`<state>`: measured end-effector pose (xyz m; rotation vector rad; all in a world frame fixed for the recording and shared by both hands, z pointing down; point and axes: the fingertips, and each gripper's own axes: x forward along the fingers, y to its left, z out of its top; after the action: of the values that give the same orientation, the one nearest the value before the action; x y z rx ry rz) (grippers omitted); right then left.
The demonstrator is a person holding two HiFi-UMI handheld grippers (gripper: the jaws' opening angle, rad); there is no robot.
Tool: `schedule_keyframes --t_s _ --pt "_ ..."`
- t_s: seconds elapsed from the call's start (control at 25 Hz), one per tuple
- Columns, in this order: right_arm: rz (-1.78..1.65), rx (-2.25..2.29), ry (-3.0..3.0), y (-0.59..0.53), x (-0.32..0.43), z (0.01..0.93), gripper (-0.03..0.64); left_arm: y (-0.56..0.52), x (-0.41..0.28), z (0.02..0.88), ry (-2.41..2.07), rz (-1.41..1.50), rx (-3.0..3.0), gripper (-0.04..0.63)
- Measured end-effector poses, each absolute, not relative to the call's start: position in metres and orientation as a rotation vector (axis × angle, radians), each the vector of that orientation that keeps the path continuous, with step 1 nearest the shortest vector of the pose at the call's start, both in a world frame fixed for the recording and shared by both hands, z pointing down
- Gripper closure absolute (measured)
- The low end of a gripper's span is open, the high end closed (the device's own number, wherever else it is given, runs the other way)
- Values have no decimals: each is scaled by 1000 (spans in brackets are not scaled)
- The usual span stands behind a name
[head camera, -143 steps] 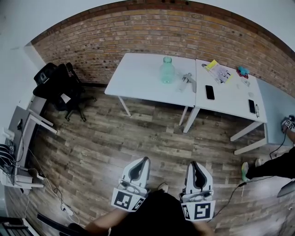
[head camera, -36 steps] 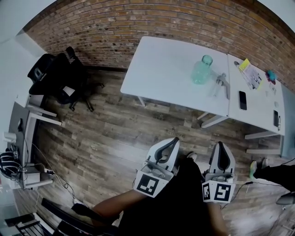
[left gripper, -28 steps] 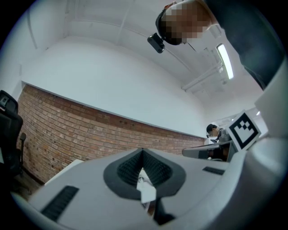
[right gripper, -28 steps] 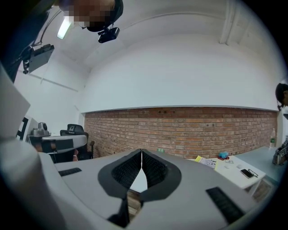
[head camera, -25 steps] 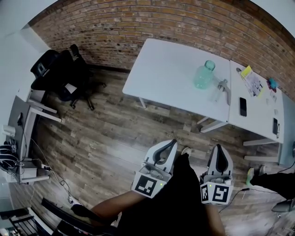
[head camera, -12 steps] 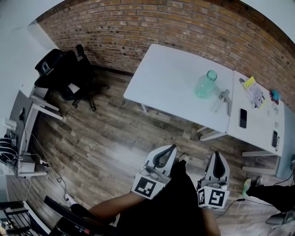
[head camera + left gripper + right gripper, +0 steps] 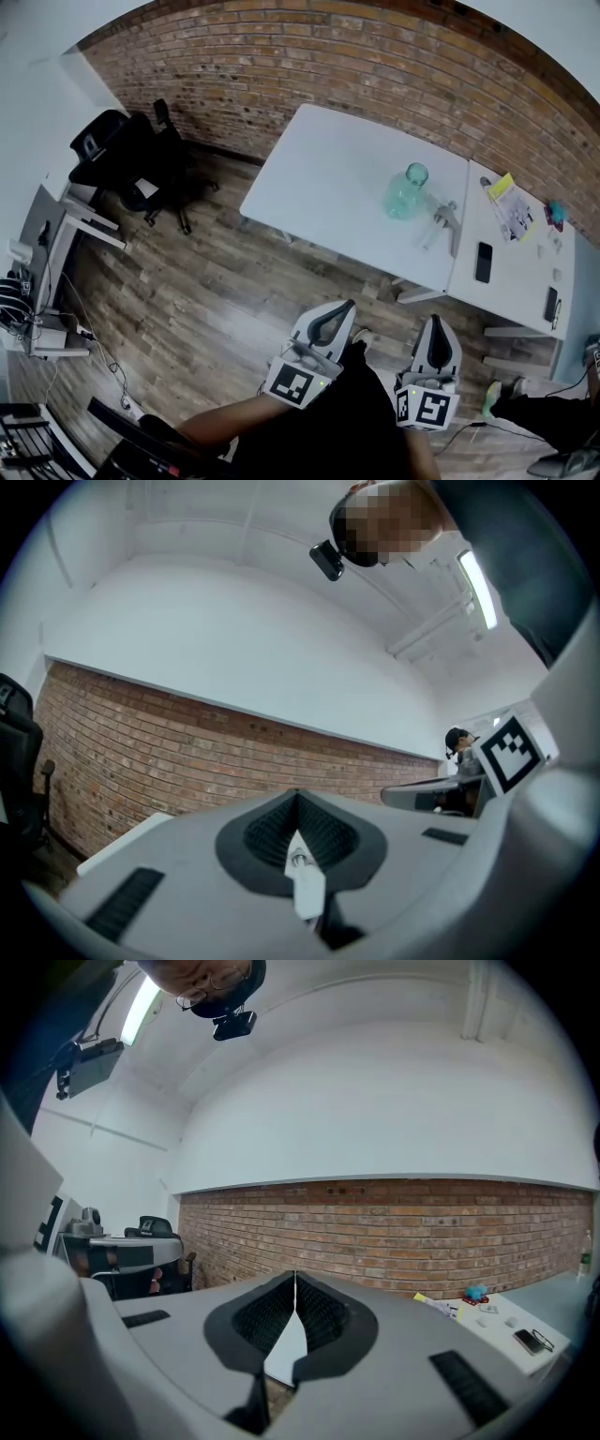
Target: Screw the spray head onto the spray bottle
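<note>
A clear green spray bottle stands without its head on the white table, far ahead of me. The grey spray head lies on the table just right of the bottle. My left gripper and right gripper are held side by side over the wooden floor, well short of the table, both shut with nothing between the jaws. In the left gripper view the left gripper points at the brick wall and the table's edge. In the right gripper view the right gripper is shut too.
A second white table joins on the right, carrying two phones, papers and small items. A black office chair stands at left by the brick wall. A desk with cables sits far left. Another person's leg shows lower right.
The view has shifted as I walk toward the table; the bottle and spray head now sit slightly lower and nearer in the head view. Both grippers stay shut and empty.
</note>
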<state>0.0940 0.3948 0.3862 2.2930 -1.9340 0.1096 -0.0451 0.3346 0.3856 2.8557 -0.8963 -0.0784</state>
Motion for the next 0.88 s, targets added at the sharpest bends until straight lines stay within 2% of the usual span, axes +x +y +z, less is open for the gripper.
schedule_keyframes --t_s 0.88 --pt "112 2267 -2006 327 199 389 609 272 51 383 -1018 -37 2858 600"
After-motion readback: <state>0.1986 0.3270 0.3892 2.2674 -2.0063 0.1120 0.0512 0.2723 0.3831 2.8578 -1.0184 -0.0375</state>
